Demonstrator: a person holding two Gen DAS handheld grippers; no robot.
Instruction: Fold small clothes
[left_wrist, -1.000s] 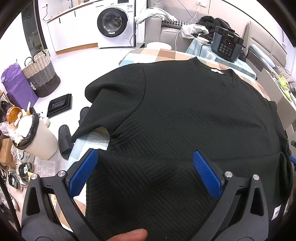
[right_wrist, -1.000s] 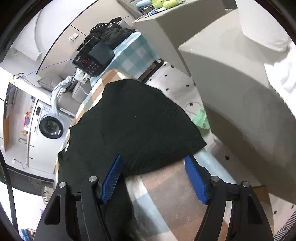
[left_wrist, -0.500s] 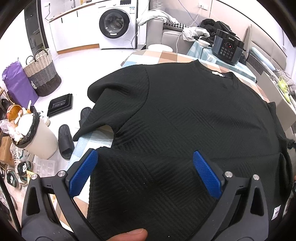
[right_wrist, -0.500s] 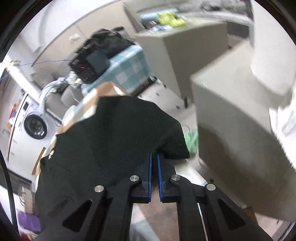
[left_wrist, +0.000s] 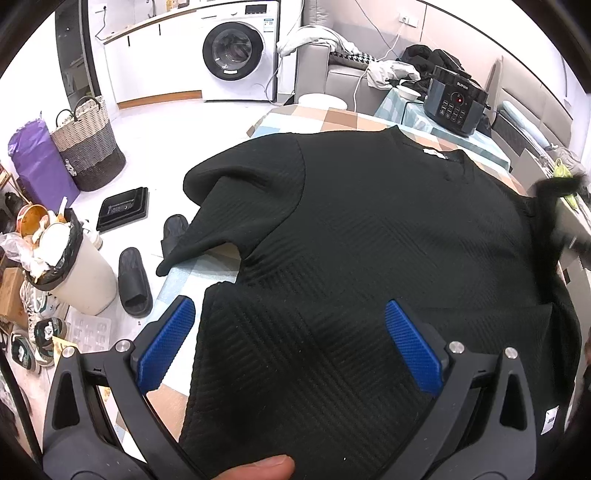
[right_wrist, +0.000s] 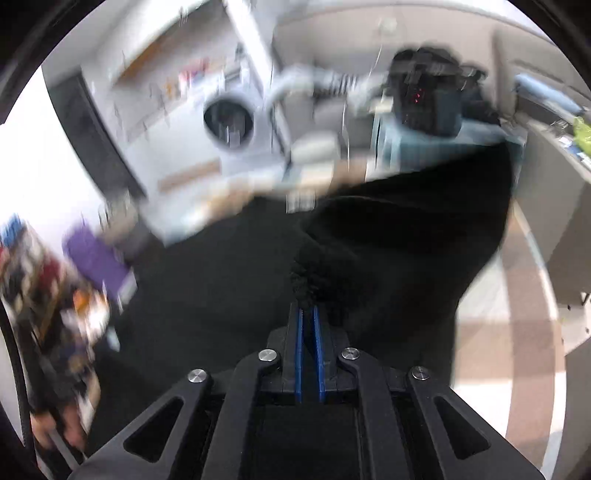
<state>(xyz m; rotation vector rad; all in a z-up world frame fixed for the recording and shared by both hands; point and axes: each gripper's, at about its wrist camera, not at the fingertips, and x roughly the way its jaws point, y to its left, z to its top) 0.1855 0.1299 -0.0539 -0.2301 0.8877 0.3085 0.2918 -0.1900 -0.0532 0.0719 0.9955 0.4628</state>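
Black tee (left_wrist: 369, 229) spread flat on checked table (left_wrist: 325, 118), barely started. R gripper (right_wrist: 308, 321) pinched tight on the sleeve, lifting it for 1st fold. L gripper (left_wrist: 288, 332) wide open above hem, holding nothing. Other folds remain.

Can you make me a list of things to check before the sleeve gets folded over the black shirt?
1. Right gripper pinching the shirt's sleeve: ok, blue pads shut with black cloth bunched at their tips.
2. Sleeve lifted off the table: ok, it hangs up at the right edge of the left view.
3. Left gripper free: ok, open above the shirt, gripping nothing.
4. Shirt lying flat: not ok, the other sleeve is rumpled and hangs past the table edge.
5. Where the fold should land: cannot tell, the right view is blurred.
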